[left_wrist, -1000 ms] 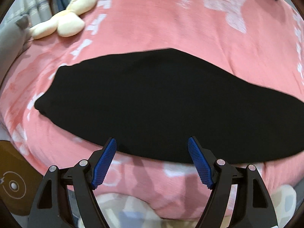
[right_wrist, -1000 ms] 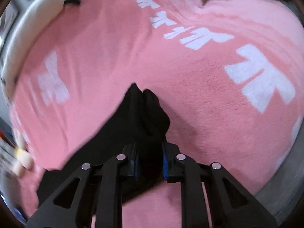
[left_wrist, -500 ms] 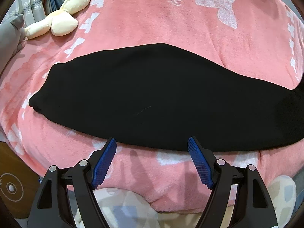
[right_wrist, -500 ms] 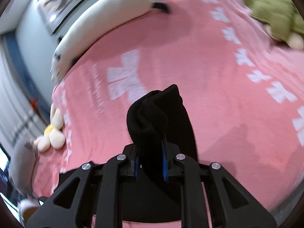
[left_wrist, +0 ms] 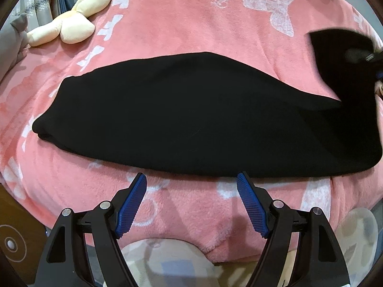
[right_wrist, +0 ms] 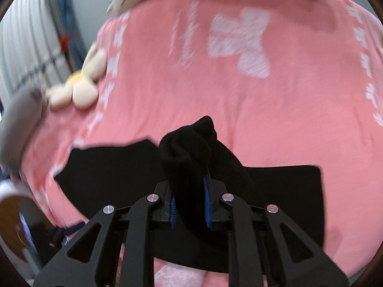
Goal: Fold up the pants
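— Two grippers on my screens. My left gripper (left_wrist: 191,186) has its jaws spread wide with nothing between them, hanging over the pink blanket (left_wrist: 182,19) at the near edge of the bed.

— And the black pants (left_wrist: 182,110)?

— Laid flat across the blanket, just past the blue pads (left_wrist: 130,203), toward twelve o'clock of the open jaws. The near hem sits close ahead of the fingertips but I see no contact. One end lies at nine o'clock; at about two o'clock the other end rises off the bed.

— Who's lifting it?

— My right gripper (right_wrist: 190,191). Its jaws are clamped on a bunched fold of the pants (right_wrist: 189,153), the cloth poking up beyond the tips toward twelve. The rest spreads flat underneath, from nine o'clock to three.

— Anything else there?

— A cream plush toy (left_wrist: 71,26) at ten o'clock, well apart from the pants. The right view is blurred.
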Demonstrator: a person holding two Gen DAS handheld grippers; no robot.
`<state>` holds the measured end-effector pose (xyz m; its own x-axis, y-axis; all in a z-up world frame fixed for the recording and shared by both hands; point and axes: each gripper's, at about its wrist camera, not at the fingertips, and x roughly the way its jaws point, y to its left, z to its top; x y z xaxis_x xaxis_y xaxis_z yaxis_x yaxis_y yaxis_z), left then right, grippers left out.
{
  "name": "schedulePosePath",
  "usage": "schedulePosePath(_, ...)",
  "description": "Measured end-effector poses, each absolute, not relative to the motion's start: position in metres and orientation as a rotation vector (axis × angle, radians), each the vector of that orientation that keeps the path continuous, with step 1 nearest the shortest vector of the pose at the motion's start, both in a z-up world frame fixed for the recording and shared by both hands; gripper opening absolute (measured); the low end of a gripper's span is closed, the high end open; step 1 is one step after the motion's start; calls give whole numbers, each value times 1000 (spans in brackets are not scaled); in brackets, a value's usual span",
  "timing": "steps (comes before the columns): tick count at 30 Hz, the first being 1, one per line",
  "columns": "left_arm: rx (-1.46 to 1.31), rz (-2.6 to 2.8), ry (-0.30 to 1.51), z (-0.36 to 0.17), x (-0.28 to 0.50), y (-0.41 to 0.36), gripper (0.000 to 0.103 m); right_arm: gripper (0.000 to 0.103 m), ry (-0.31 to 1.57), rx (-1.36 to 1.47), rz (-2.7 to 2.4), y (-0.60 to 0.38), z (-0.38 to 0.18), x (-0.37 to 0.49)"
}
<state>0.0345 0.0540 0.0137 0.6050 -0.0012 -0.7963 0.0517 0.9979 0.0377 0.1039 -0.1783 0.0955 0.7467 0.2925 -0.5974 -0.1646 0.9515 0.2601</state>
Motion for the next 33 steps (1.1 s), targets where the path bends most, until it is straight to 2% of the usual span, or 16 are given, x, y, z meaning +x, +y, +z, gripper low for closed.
schedulePosePath(5, 27, -56, 933, 5, 31, 63, 75, 24, 884, 96, 332, -126, 33, 121)
schedulePosePath(7, -12, -71, 942, 3, 30, 69, 75, 25, 896, 119, 336, -127, 31, 113)
schedulePosePath(8, -32, -75, 941, 3, 30, 72, 75, 31, 882, 140, 333, -132, 35, 106)
schedulePosePath(9, -50, -80, 941, 3, 30, 75, 75, 47, 846, 184, 318, -145, 45, 94)
schedulePosePath(10, -69, -86, 944, 3, 31, 79, 75, 56, 817, 211, 292, -157, 52, 86)
schedulePosePath(11, -95, -91, 956, 0, 32, 83, 75, 71, 784, 234, 234, -176, 61, 74)
schedulePosePath(12, -108, -93, 963, -1, 33, 85, 75, 76, 758, 240, 163, -195, 67, 64)
schedulePosePath(16, -122, -99, 966, 0, 32, 85, 75, 79, 793, 252, -32, -263, 61, 42)
schedulePosePath(20, -68, -100, 949, 3, 27, 76, 75, 79, 860, 471, -51, -314, 30, 34)
schedulePosePath(25, -38, -96, 958, 5, 26, 69, 75, 78, 883, 605, 19, -310, -7, 56)
schedulePosePath(27, -26, -83, 961, 6, 25, 67, 75, 25, 881, 612, 69, -302, -7, 62)
schedulePosePath(29, -23, -67, 964, 6, 25, 65, 75, 23, 858, 671, 111, -302, -3, 63)
schedulePosePath(33, -20, -47, 964, 11, 28, 60, 75, 17, 760, 608, 116, -311, 28, 59)
